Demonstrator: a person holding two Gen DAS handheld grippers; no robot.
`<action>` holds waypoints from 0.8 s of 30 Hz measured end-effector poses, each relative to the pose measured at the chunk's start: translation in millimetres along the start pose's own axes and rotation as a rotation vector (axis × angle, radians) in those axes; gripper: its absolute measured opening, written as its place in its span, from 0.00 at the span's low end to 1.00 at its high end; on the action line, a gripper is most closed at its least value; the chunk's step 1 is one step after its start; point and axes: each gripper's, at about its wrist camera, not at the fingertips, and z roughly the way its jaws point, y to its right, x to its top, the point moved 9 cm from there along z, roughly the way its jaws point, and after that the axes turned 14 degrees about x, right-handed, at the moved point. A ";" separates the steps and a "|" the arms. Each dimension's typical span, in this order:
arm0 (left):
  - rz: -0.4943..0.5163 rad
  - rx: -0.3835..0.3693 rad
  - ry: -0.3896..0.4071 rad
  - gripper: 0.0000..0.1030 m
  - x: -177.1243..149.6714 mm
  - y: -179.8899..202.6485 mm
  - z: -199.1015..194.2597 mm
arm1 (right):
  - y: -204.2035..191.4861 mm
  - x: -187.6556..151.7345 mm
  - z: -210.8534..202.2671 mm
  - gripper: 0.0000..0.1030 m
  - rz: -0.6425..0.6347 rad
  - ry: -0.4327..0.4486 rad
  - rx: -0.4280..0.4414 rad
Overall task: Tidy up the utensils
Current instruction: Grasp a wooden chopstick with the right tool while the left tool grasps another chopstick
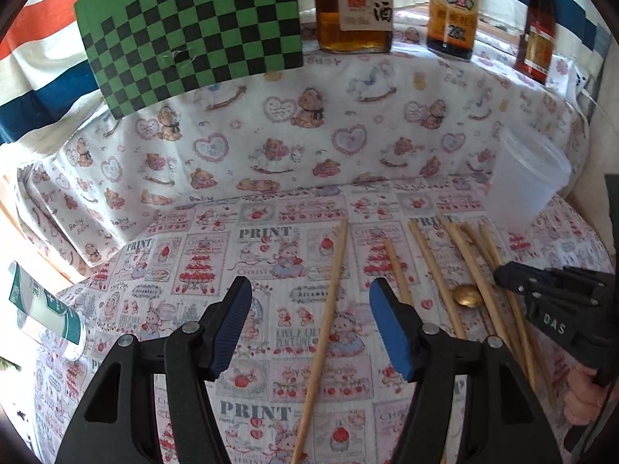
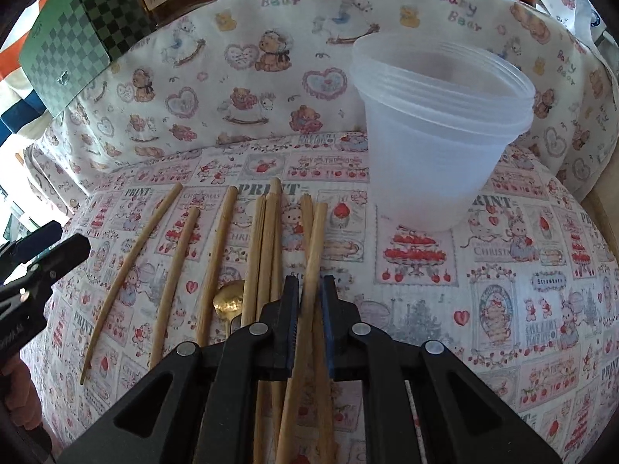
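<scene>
Chopsticks lie scattered on the worktop, which is covered by a printed cloth with strawberry and rabbit motifs. The right hand-held gripper has its jaws drawn together and clamped on one wooden chopstick, which rises between the pads and points toward the far edge of the worktop. Just beside it on the left, a cluster of chopsticks lies roughly parallel, touching or overlapping one another. A gold spoon rests with its bowl against the left side of that cluster. Farther left, three single chopsticks lie apart from each other, the outermost being thin and slightly curved. A stack of translucent plastic cups stands upright near the far right part of the worktop, well apart from the clamped chopstick's tip. The left hand-held gripper hovers with its jaws wide apart, holding nothing; one lone chopstick lies on the cloth below the gap between its blue pads. In the left wrist view, the right hand-held gripper appears at the right edge over the chopstick cluster. Behind the worktop, a raised ledge draped in teddy-bear cloth carries a green checkered box and several sauce bottles.
</scene>
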 end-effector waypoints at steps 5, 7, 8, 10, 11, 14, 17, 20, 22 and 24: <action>-0.013 -0.095 -0.026 0.50 -9.5 4.0 16.2 | -5.0 4.3 -4.4 0.09 -0.028 0.036 0.020; 0.004 -0.087 -0.003 0.50 -11.3 4.9 17.6 | -10.7 8.2 -17.5 0.08 -0.049 0.088 0.042; 0.020 -0.087 0.003 0.49 -12.3 7.1 18.3 | -13.6 11.3 -27.2 0.08 -0.053 0.126 0.065; 0.054 -0.098 0.000 0.49 -15.5 14.5 19.9 | -19.8 16.1 -49.1 0.08 -0.066 0.200 0.115; 0.063 -0.098 -0.007 0.49 -17.0 18.3 21.3 | -24.0 18.4 -59.5 0.08 -0.078 0.236 0.137; 0.092 -0.102 -0.058 0.45 -24.4 28.6 30.1 | -35.3 25.3 -90.1 0.08 -0.119 0.345 0.175; 0.065 -0.108 -0.107 0.21 -30.4 29.5 41.9 | -43.7 28.7 -120.4 0.08 -0.157 0.444 0.191; -0.009 -0.199 -0.119 0.06 -27.8 27.2 43.3 | -47.1 30.8 -144.4 0.08 -0.204 0.510 0.176; -0.060 -0.266 -0.130 0.06 -24.3 24.2 39.6 | -48.1 32.5 -159.9 0.08 -0.219 0.555 0.174; -0.077 -0.270 -0.089 0.06 -17.8 18.9 30.2 | -45.9 33.9 -175.7 0.08 -0.218 0.604 0.168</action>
